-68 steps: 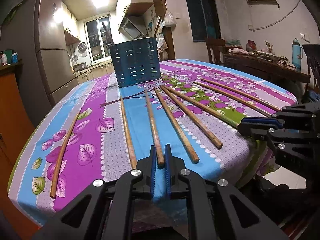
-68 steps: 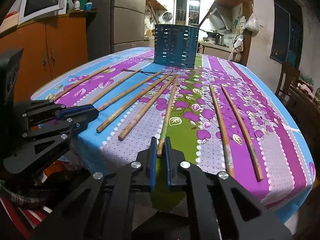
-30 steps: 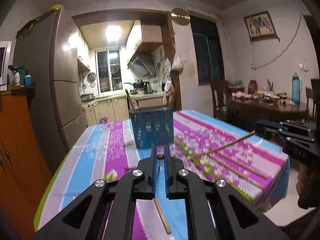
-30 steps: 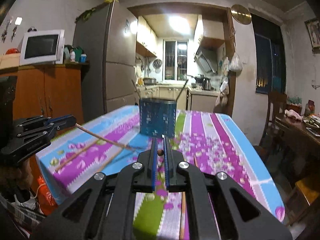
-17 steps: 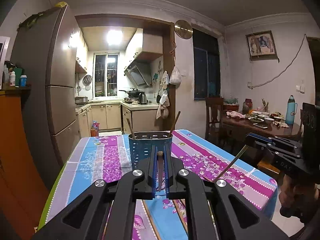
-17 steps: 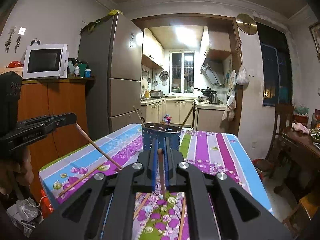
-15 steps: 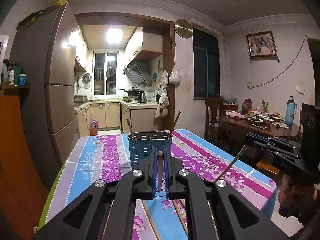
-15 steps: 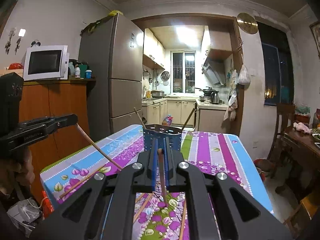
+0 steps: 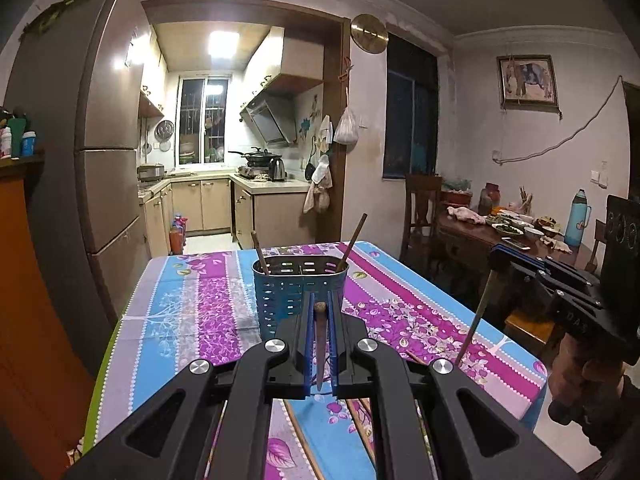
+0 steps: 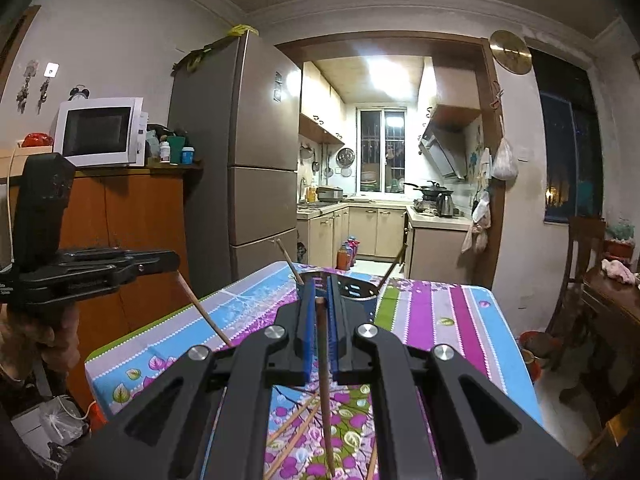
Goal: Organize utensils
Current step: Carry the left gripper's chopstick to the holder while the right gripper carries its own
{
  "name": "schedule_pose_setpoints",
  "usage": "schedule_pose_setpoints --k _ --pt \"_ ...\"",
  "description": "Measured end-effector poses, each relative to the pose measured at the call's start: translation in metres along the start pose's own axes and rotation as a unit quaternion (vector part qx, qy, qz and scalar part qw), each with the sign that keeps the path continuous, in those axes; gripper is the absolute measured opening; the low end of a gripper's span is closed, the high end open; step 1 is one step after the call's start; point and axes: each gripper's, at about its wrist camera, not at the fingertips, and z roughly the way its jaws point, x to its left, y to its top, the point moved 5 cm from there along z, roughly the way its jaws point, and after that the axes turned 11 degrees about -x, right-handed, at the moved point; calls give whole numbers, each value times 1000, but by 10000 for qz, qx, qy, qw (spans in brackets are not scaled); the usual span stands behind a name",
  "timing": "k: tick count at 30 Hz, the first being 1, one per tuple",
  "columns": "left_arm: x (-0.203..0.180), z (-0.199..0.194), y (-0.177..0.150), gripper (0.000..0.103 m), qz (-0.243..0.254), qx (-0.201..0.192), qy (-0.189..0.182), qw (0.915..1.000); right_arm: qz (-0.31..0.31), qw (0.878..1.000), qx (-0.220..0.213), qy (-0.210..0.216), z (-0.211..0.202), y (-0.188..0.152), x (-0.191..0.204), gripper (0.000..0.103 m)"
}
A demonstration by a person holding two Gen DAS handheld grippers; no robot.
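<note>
Short of the blue utensil holder [image 9: 299, 289] on the table [image 9: 192, 320], the left gripper [image 9: 320, 320] and right gripper [image 10: 320, 312] each clamp one chopstick [image 9: 319, 344], ends hanging down, above the loose chopsticks [image 10: 296, 436].

Home dining room: fridge [image 10: 256, 152], microwave [image 10: 100, 132], kitchen stove [image 9: 260, 160] beyond doorway, probably food-laden dining table [image 9: 480, 236].
</note>
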Motion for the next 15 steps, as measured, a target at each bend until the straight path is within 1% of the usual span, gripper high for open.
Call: schedule_pose_setpoints --k 4,9,11,15 --pt "5 12 3 8 -38 84 -34 10000 110 9999 43 74 13 6 -5 5" --pt "3 25 0 8 102 208 155 9996 123 9998 122 78 24 7 -5 5" --pt "1 29 0 8 259 188 294 9991 92 9998 136 74 27 8 -4 5" --pt "-3 33 4 8 348 166 344 9987 13 9998 152 87 34 13 -2 5"
